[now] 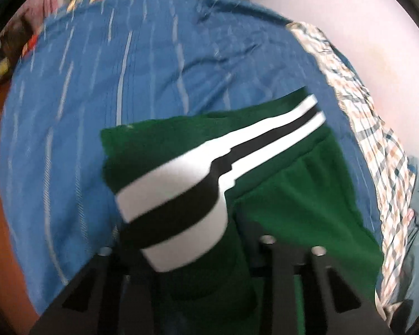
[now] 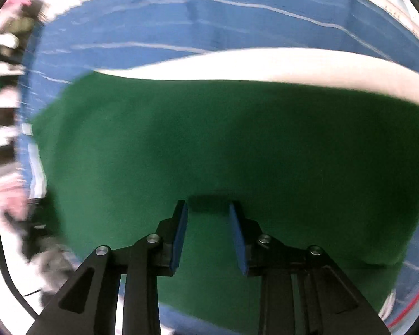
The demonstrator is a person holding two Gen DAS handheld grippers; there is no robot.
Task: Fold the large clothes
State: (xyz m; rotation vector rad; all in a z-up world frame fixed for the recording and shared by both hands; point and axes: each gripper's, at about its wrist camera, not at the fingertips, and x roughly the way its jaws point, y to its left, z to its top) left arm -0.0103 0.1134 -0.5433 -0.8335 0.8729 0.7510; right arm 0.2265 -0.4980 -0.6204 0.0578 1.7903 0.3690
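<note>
Item: green garment with white-and-black striped band, large, partly folded, lying on a bed covered by a blue striped sheet. Position: toward the sheet's right edge, close beside a checked cloth that runs along that edge; the rest of the sheet, out to its far and left edges, is bare. Long axis: judged by the striped band, it runs from the left gripper diagonally away toward the far right edge of the bed. Left gripper: fingertips hidden under the striped band, which drapes over them; whether they are pinching cloth or merely beneath it cannot be told. Right gripper: blue pads spread apart, nothing between them, poised just above a flat green expanse of the garment, with a white band along its far side. Judgement: the left gripper is the one engaged with the band end; the next fold likely carries that end along the long axis, the right gripper free to pin or take the flat panel.
</note>
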